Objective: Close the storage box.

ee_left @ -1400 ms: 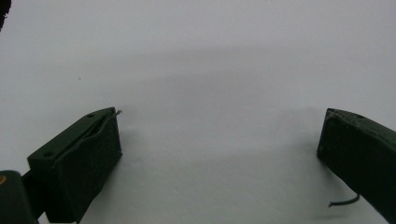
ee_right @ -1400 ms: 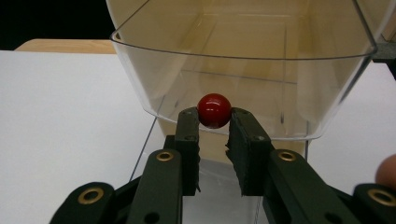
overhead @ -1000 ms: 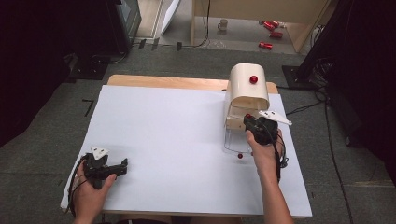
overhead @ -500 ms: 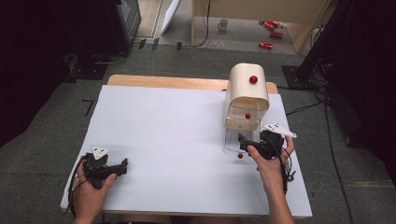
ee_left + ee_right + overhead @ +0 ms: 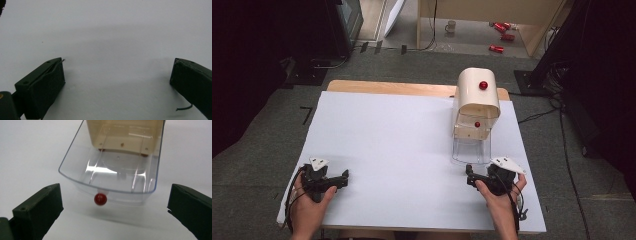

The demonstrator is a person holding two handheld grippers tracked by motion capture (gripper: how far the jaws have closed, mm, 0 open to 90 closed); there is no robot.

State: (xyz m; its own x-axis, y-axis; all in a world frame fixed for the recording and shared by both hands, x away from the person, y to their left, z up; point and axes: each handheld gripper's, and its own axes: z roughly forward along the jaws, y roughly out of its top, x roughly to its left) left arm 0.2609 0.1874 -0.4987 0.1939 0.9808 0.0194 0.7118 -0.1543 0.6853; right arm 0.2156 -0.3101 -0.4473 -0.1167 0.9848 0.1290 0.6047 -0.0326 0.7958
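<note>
the left gripper (image 5: 343, 179) lies low on the near left of the white table (image 5: 402, 145), held in the left hand (image 5: 309, 200); in the left gripper view its jaws stand wide apart over bare white surface, with nothing between them (image 5: 117, 82); a thin wire end sticks out by the right-side jaw.

the right gripper (image 5: 470, 176) sits at the near right of the table in the right hand (image 5: 497, 192), grey plate on top, pointing towards the table's middle; in the right gripper view its jaws are also spread wide and grip nothing (image 5: 115, 205); just past them is the clear drawer (image 5: 112, 173), pulled out, with a small red knob (image 5: 100, 199) at the middle of its front wall; the knob is apart from both jaws; the drawer looks empty, though glare makes that hard to tell.

in the high view the drawer (image 5: 471, 150) sticks out towards the person from the foot of a cream box (image 5: 476, 100) with a rounded top; the box stands at the far right of the table; a red knob (image 5: 483, 85) sits on its curved lid, and a smaller one (image 5: 477, 124) on the front below.

beyond the table, on the floor, are a mug (image 5: 451, 25) and some red cans (image 5: 502, 30).
</note>
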